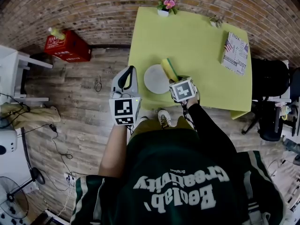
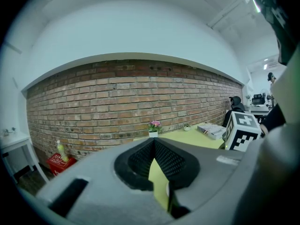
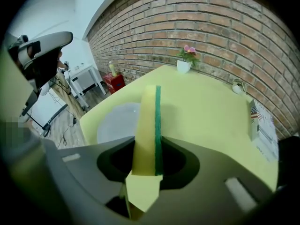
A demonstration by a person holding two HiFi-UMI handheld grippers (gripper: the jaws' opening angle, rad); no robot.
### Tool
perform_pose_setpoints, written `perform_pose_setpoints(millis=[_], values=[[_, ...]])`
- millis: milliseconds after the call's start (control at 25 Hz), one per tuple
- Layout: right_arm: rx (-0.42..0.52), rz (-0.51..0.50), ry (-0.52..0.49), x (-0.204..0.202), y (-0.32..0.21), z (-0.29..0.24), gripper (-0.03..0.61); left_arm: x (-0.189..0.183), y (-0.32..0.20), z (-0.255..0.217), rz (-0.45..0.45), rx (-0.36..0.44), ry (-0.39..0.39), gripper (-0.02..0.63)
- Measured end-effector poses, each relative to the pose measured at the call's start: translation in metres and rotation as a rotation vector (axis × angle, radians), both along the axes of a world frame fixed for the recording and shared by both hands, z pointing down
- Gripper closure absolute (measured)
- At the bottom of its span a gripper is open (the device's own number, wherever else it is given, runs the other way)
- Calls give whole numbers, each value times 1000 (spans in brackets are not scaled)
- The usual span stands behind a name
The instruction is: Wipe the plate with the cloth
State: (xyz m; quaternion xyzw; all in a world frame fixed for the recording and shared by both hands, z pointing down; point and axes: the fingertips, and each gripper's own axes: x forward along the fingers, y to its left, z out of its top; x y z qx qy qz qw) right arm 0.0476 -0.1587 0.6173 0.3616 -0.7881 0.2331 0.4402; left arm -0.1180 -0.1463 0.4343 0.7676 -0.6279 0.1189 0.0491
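Plate (image 1: 154, 78), round, white, shallow, empty. Lies flat near the front edge of a lime-yellow desk (image 1: 201, 41), directly ahead of the person. All positions below are given from this plate. No soil is visible on it.

Wiping item: yellow sponge block with a green scouring face (image 1: 168, 68), serving as the task's cloth. It is held on edge at the plate's right rim; whether it touches the rim or hangs just over it cannot be told. The yellow soft side faces the plate and the green side faces away, judged so that the gentler face does the wiping.

Right tongs (image 1: 172, 76): clamped on the near end of the sponge, pressing its two broad faces, just right of the plate. The far end stands free of the grip, which leaves it as a working edge.

Left tongs (image 1: 129, 74): jaws drawn together with nothing between them. They are held in the air left of the plate, beside the desk's left edge and over the wooden floor (image 1: 79, 116). Judged parked clear of the sponge's path. They may be wanted at the rim, since a light plate could slide under a stroke.

Sundries:
- Small white pot of pink flowers (image 1: 166, 6), beyond the plate at the desk's far edge.
- Printed booklet (image 1: 235, 53), well right of the plate.
- Red crate (image 1: 68, 47), far left of the plate, on the floor by the brick wall (image 1: 93, 8).

Status: wiping judged about to begin, or barely begun.
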Motion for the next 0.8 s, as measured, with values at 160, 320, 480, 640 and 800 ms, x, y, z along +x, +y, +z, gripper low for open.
perform_pose_setpoints(millis=[160,320,480,640,800], values=[[5,7,-9,0,0,-2,439,3,0,1,5,-4,0,615],[-11,-4,-69,-11,12,-13,439,2,3,-1,20,-4,5,615],[-29,-41,-111,-37,33,-22,439,3,3,-5,55,4,7,615],[-79,-79,-100,-62,64,-15,438,3,9,-7,102,0,16,615],[-144,-84,-87,-82,95,-1,436,1,17,-8,144,-12,32,614]])
